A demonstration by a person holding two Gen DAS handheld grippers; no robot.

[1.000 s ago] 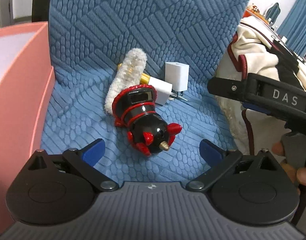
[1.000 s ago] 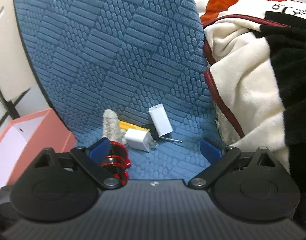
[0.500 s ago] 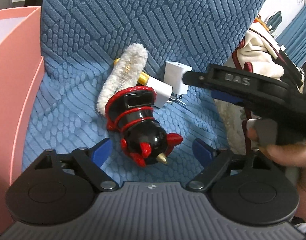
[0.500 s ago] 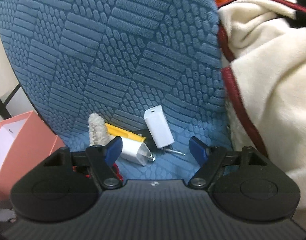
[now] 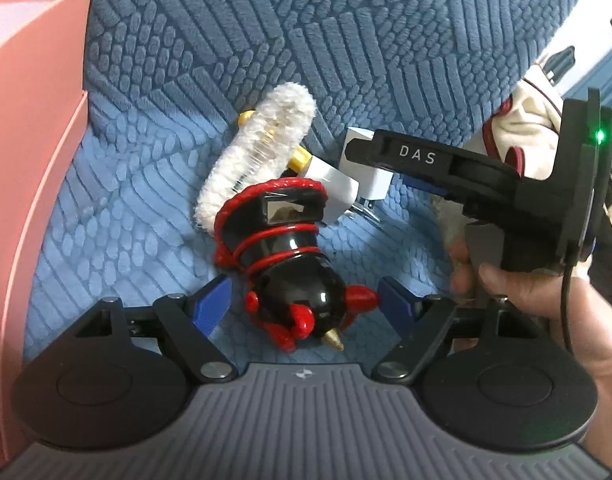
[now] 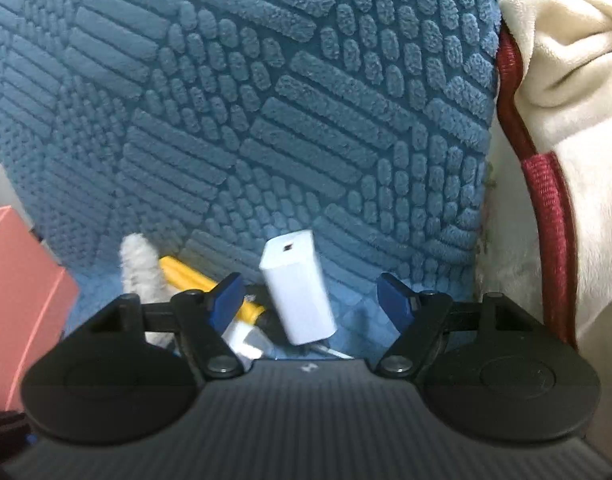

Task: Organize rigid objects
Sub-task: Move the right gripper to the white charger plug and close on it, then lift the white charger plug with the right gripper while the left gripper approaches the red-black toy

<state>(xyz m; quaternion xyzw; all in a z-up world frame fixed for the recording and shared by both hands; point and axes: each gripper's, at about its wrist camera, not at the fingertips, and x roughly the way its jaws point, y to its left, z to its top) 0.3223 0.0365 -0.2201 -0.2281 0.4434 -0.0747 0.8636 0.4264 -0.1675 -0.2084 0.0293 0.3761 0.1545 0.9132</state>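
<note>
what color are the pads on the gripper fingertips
Blue pads on both grippers, clearest in the left wrist view.

Even soft indoor light, faint shadows, fisheye bending at edges, slight blur

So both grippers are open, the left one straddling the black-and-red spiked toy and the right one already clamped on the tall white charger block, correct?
Not clamped: in the right wrist view the right gripper is open, its jaws apart around the tall white charger block. The left gripper does straddle the black-and-red spiked toy.

The pink cardboard box [image 5: 30,160] is cut off by the left edge. The black right gripper [image 5: 438,168] hides part of the far white plastic charger block [image 5: 376,184]. The yellow plastic stick [image 6: 186,276] disappears behind the fluffy white brush [image 6: 140,268] and blue fingers [image 6: 226,300].
</note>
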